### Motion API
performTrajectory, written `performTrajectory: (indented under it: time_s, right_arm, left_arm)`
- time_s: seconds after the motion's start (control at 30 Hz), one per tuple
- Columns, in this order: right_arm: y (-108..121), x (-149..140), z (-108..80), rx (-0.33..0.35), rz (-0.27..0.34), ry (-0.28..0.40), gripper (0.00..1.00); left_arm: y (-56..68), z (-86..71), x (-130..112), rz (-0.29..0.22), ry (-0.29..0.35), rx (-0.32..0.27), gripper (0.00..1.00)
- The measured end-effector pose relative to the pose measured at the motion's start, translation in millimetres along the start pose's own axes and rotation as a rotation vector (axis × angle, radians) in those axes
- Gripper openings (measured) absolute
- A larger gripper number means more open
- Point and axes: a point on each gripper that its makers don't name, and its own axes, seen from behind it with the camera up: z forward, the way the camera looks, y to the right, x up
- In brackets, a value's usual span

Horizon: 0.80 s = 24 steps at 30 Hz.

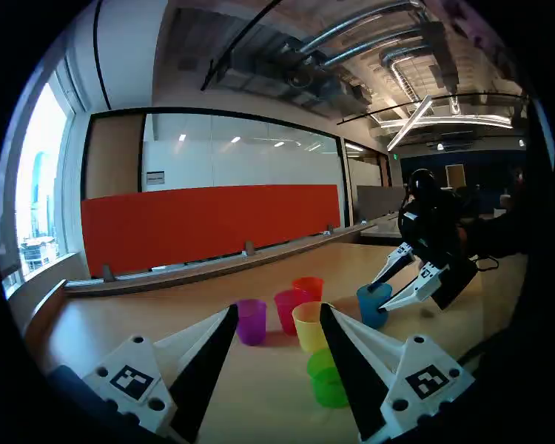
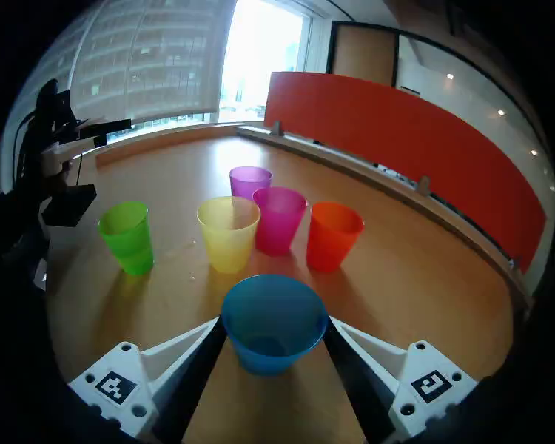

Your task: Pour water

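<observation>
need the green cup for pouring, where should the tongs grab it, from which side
Best grip the green cup across its upper wall, under the rim, coming level from the side facing away from the other cups: it stands upright, apart, tapering downward.

I'm looking into an office: beyond my left claw point(image 1: 279, 307) stands an orange partition point(image 1: 211, 222), glass-walled rooms point(image 1: 240, 155) behind it, exposed ceiling pipes point(image 1: 351, 28) above.

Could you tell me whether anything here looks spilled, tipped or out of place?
Nothing stands out: the purple cup, pink cup, yellow cup, orange cup, green cup and blue cup all stand upright on the table, with no spill visible. The blue cup sits between the right tongs.
</observation>
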Motion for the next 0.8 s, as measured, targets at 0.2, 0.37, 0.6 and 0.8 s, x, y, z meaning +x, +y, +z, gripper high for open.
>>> performTrajectory:
  time_s: [0.2,0.37,0.6,0.8]
  right_arm:
    - [0.3,-2.5,0.1,-0.002,-0.003,-0.007,0.95]
    - [1.6,-3.9,-1.8,-0.009,-0.024,-0.01,0.98]
    - [4.0,-7.5,-6.6,-0.023,-0.031,-0.016,1.0]
    - [9.2,-10.7,-17.4,-0.042,-0.021,-0.012,1.0]
  left_arm:
    - [3.0,2.0,-3.0,-0.002,-0.007,-0.005,0.81]
    - [3.6,3.5,-4.7,0.0,-0.011,-0.007,0.81]
    - [1.7,5.2,-3.4,-0.005,-0.013,-0.008,0.81]
    - [-0.1,5.8,3.2,-0.017,-0.002,-0.011,0.81]
